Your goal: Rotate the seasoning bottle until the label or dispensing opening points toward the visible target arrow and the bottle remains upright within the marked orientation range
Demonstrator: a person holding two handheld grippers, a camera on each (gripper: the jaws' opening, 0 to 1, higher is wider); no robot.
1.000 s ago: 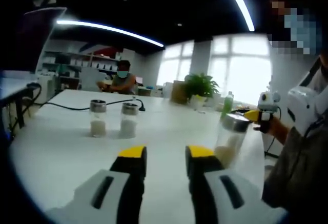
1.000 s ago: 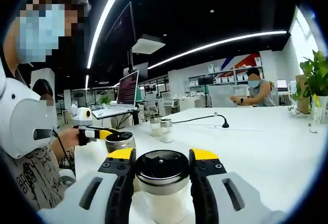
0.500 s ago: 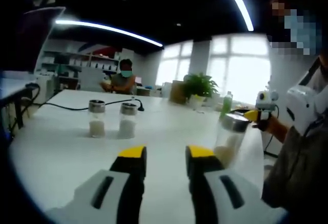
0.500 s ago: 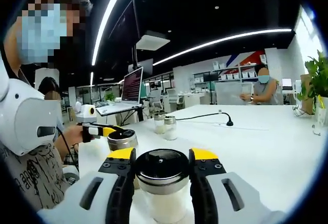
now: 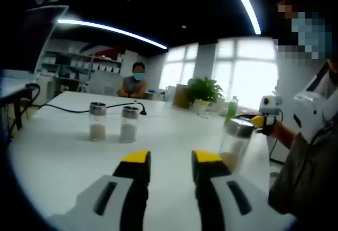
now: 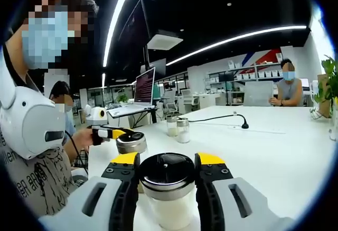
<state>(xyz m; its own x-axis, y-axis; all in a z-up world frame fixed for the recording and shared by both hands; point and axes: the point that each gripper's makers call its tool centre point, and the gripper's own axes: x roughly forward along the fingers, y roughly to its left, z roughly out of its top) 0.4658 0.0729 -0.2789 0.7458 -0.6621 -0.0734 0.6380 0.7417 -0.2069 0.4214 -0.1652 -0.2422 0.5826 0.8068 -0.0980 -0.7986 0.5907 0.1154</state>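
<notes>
right hand-held gripper (image 6: 168, 174) grips seasoning bottle (image 6: 168, 191) over white table (image 6: 274, 151).

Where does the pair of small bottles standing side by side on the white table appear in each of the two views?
Left gripper view: the pair of bottles stands left of centre, beyond this gripper's own jaws.
Right gripper view: the pair of bottles stands near the centre, small and far, above the held seasoning bottle.
Shared landmark: the black cable lies on the table just behind the pair.
</notes>
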